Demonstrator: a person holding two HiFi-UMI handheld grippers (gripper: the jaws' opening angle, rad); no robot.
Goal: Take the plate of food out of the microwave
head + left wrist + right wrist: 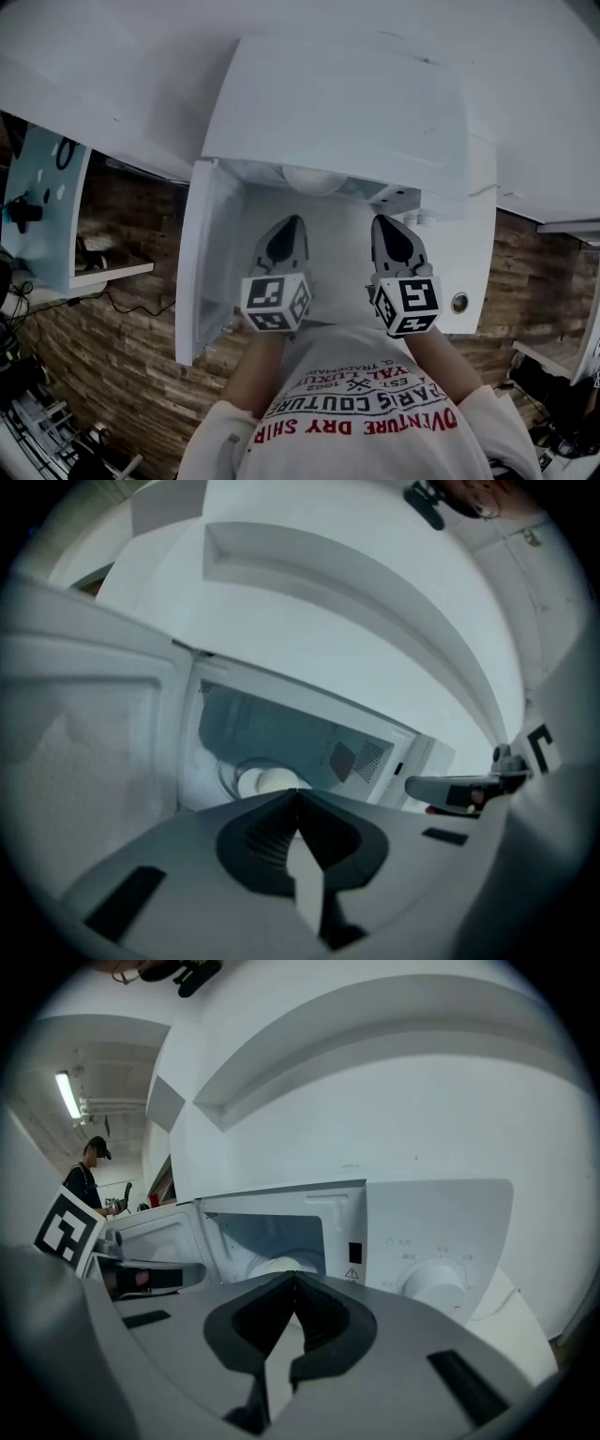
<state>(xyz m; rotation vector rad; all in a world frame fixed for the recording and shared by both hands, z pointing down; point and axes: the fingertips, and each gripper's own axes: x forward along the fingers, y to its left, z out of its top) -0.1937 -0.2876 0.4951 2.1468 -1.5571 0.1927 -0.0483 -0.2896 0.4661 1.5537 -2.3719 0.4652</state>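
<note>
A white microwave (337, 103) stands with its door (200, 272) swung open to the left. Inside, a pale plate of food (311, 179) rests on the turntable; it also shows as a rounded white shape in the left gripper view (265, 781) and the right gripper view (281, 1265). My left gripper (292, 223) and right gripper (382, 223) are side by side just in front of the opening, short of the plate. The left gripper's (298, 794) jaws are pressed together with nothing between them, and so are the right gripper's (294, 1277).
The control panel with a round knob (433, 1284) is right of the cavity. The open door (84, 752) stands close on the left side. White shelving (56, 216) and cables lie at the left over a wood-pattern floor (112, 366). A person (89, 1176) stands far behind.
</note>
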